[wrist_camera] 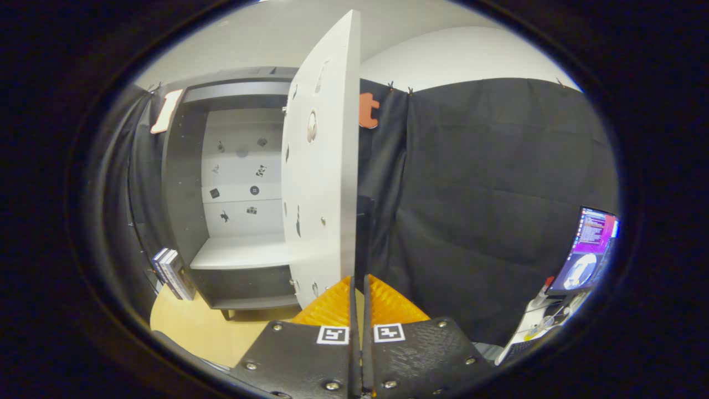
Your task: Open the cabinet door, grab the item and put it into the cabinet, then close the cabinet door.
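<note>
The dark cabinet (pixel 183 183) stands on a wooden table (pixel 188 327), its inside open to view with a pale back wall and a white shelf (pixel 243 252). Its white door (pixel 321 183) is swung wide and stands edge-on straight ahead of me. My gripper (pixel 359 280) is closed down on the door's lower free edge, one finger on each face. A small stack of upright books (pixel 173 272) stands on the table just left of the cabinet's base, well left of the fingers.
Black cloth hangs behind and to the right of the door. Far right, a lit monitor (pixel 588 249) stands over a desk with small clutter (pixel 545 324). Bare wooden table top lies in front of the cabinet.
</note>
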The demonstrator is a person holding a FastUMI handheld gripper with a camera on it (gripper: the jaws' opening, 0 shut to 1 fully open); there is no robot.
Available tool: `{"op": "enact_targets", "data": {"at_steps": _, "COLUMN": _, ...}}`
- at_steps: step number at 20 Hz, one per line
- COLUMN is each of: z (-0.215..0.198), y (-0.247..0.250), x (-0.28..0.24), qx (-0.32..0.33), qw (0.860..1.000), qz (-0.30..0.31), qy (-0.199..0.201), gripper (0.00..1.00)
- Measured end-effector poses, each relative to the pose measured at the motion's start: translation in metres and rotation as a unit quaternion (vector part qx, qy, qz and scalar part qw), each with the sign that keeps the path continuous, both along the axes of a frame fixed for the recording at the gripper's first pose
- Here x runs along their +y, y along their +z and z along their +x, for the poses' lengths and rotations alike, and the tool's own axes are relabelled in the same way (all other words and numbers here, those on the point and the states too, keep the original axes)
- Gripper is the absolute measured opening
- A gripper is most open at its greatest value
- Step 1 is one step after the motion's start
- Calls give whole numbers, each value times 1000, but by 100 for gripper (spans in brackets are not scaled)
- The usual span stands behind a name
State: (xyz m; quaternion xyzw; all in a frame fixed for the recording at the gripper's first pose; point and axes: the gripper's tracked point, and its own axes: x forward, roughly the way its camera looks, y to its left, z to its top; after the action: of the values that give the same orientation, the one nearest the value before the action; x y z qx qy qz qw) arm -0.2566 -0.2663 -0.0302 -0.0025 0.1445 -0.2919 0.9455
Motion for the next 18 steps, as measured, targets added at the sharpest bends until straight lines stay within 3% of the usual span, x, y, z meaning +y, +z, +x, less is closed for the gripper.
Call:
{"op": "enact_targets", "data": {"at_steps": 7, "z": 21, "y": 0, "x": 67, "qx": -12, "qw": 997, "qz": -5, "qy": 77, "gripper": 2}}
{"op": "enact_targets", "data": {"at_steps": 13, "z": 63, "y": -51, "x": 127, "qx": 10, "qw": 989, "qz": 13, "qy": 145, "gripper": 2}}
{"op": "enact_targets", "data": {"at_steps": 17, "z": 84, "y": -105, "x": 152, "qx": 49, "qw": 980, "qz": 32, "qy": 189, "gripper": 11}}
{"op": "enact_targets", "data": {"at_steps": 18, "z": 89, "y": -125, "x": 159, "qx": 64, "qw": 976, "qz": 38, "qy": 202, "gripper": 22}}
